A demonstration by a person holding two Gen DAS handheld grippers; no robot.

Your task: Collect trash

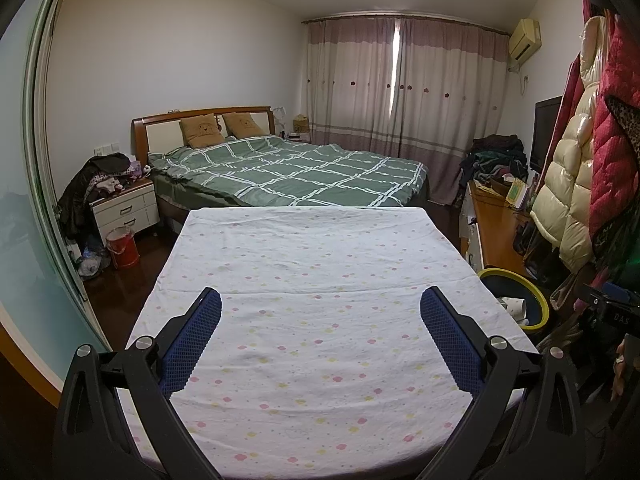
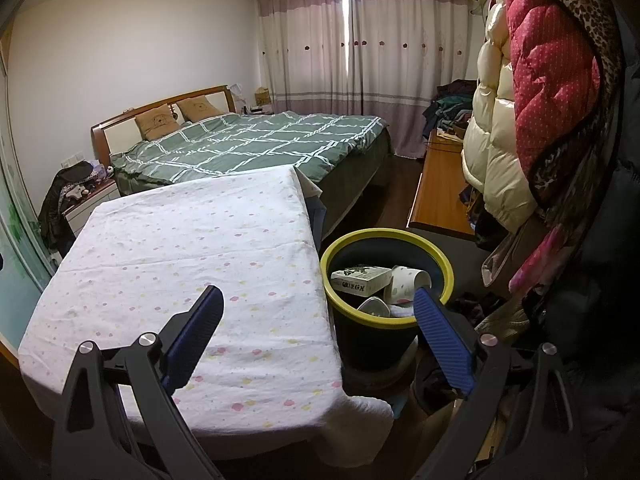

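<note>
A dark bin with a yellow rim [image 2: 440, 256] stands at the right side of the cloth-covered table [image 2: 180, 248]. Inside it lie a small white-and-green box [image 2: 360, 278], a white paper cup [image 2: 406, 284] on its side and a pale crumpled item [image 2: 374, 306]. My right gripper [image 2: 318, 298] is open and empty, straddling the table's right edge and the bin's near rim. My left gripper [image 1: 320, 300] hangs open and empty over the middle of the table [image 1: 312, 264]. The bin [image 1: 536, 300] shows at the right of the left wrist view, with white trash [image 1: 514, 306] inside.
A bed with a green checked quilt [image 1: 296, 168] lies beyond the table. Coats [image 2: 532, 100] hang on the right above a wooden dresser [image 2: 440, 188]. A nightstand with clothes [image 1: 124, 204] and a red bucket [image 1: 122, 246] sit at the left by a glass sliding door [image 1: 24, 208].
</note>
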